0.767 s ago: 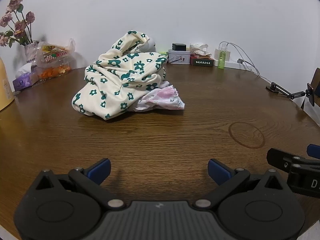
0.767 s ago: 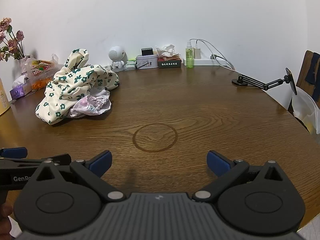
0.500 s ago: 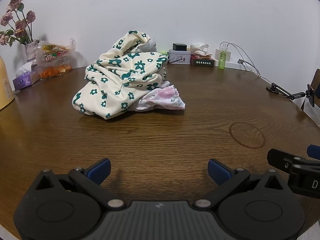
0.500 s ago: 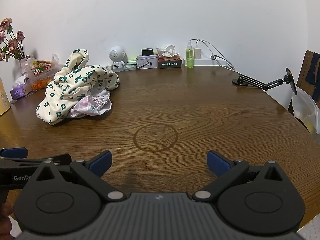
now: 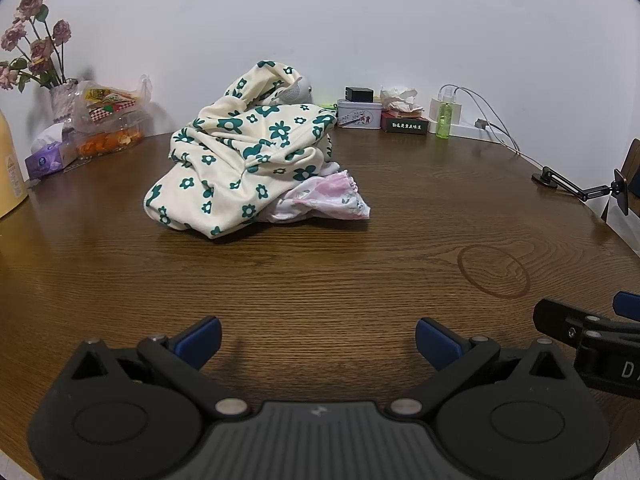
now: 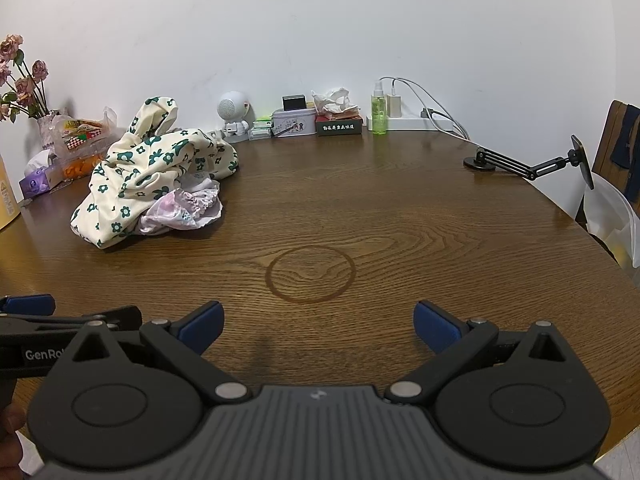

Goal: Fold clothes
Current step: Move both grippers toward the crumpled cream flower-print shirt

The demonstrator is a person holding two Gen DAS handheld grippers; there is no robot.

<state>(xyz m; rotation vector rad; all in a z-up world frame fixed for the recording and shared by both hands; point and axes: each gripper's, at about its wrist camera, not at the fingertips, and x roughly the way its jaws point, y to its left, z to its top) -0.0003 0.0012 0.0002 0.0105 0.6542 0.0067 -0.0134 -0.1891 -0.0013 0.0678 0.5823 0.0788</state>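
A: Start nearest. How do the tools stand?

B: The left gripper (image 5: pixel 318 340) has its blue pads spread wide with bare wood between them. The right gripper (image 6: pixel 317 326) is spread the same way, holding nothing. Each shows in the other's view, side by side at the near edge of the table (image 5: pixel 320 272).

A: Any writing on them?

B: In the right wrist view the left tool's side reads "GenRo", cut off by the right tool's body. In the left wrist view a "D" shows on the right tool at 3 o'clock.

A: And beyond the fingers?

B: Open wood. A faint ring mark (image 6: pixel 311 274) lies just past the right gripper at 12 o'clock. The table's rim curves away on the right, where a black jointed arm mount (image 6: pixel 520 164) stands near the edge at 2 o'clock.

A: The clothes?

B: A crumpled heap, well apart from both tools. The cream garment with green flowers (image 5: pixel 244 160) lies on top, at 12 o'clock from the left gripper and 10 o'clock from the right. A pink-and-white ruffled piece (image 5: pixel 324 200) pokes out from under its right side.

A: Farthest back?

B: Along the wall: a tin (image 6: pixel 294 122), a dark box (image 6: pixel 339 125) with pale characters too small to read, a green spray bottle (image 6: pixel 379 114), and a tissue box (image 5: pixel 50 158) at 10 o'clock.
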